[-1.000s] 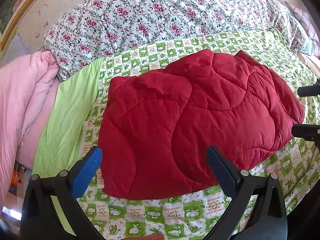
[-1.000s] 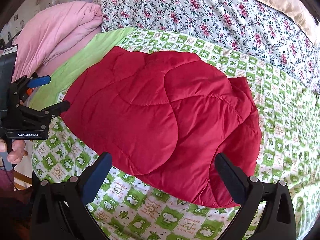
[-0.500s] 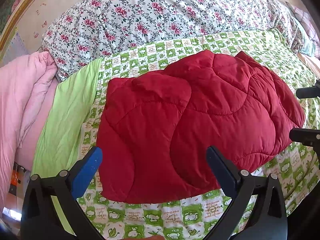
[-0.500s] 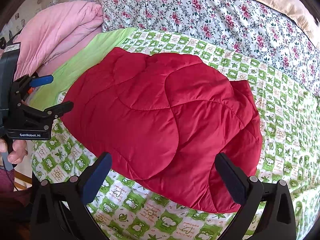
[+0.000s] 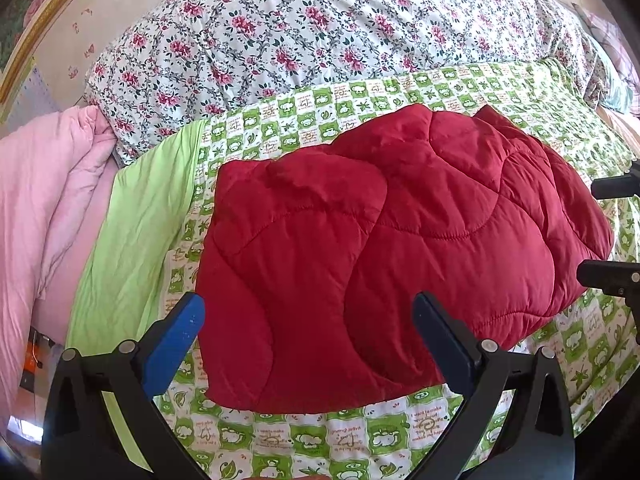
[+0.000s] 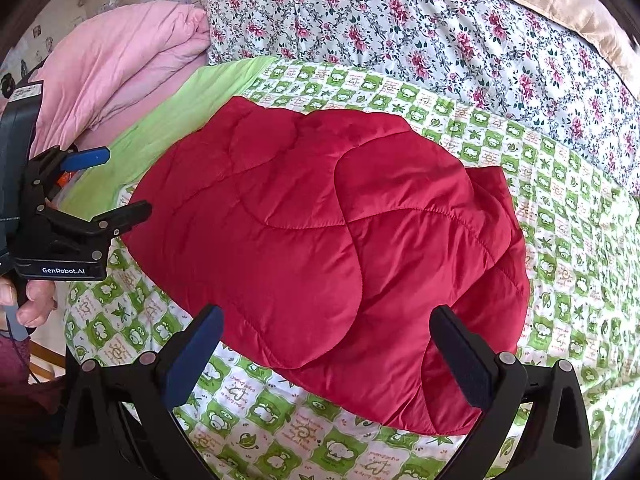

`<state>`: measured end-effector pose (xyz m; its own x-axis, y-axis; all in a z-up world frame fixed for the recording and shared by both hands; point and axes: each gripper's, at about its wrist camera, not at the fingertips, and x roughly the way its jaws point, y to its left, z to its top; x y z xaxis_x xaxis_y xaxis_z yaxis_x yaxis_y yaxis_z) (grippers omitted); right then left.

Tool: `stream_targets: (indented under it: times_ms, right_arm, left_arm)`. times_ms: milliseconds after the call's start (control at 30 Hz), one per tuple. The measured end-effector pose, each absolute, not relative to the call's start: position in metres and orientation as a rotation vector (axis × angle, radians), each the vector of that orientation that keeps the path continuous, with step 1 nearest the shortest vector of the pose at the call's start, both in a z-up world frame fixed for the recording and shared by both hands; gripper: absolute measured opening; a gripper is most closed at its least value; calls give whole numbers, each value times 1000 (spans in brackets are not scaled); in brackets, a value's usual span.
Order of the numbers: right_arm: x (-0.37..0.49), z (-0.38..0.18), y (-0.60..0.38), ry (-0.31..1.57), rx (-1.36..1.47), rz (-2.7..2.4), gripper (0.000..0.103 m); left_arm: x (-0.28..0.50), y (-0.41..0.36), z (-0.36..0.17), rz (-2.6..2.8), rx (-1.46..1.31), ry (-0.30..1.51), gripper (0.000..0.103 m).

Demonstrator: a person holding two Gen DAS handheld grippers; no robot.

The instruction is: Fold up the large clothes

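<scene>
The red quilted jacket (image 5: 384, 264) lies folded into a puffy, roughly rectangular bundle on the green-and-white checked bedsheet (image 5: 360, 440), near the front edge of the bed and in the middle of both views. No sleeve or collar shows; an under layer peeks out along its right side (image 6: 496, 184), so the stack is not quite square there.

The left gripper (image 5: 308, 336) hovers over the near left part of the bundle with its jaws wide and nothing between them. The right gripper (image 6: 328, 344) hangs over the near right part, jaws equally wide and empty. In the right wrist view the left gripper (image 6: 108, 184) shows from the side, just beside the jacket's left edge and held by a hand (image 6: 28, 300).

The fold looks nearly finished; what seems left is one more halving or a tidy-up. To do that well, each gripper should come down on its own near corner and bite through every layer, since slippery padded fabric springs open if only the top skin is pinched. Lift both corners level, carry them across together, then press the puff flat before letting go.

Behind the jacket a floral duvet (image 5: 320, 40) runs along the bed. A plain lime-green sheet (image 5: 132, 240) and a pink quilt (image 5: 44, 200) lie to the left, well clear.
</scene>
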<state>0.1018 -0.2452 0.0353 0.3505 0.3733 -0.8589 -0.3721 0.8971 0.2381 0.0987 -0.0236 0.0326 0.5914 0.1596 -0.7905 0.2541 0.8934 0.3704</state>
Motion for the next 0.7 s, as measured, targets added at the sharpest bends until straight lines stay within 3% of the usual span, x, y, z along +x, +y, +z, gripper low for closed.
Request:
stream_targets:
  times_ms: [700]
  right_arm:
    - [103,35,-243,1115,0,485,103]
  left_arm:
    - [100,-24,32,-55,479,946,103]
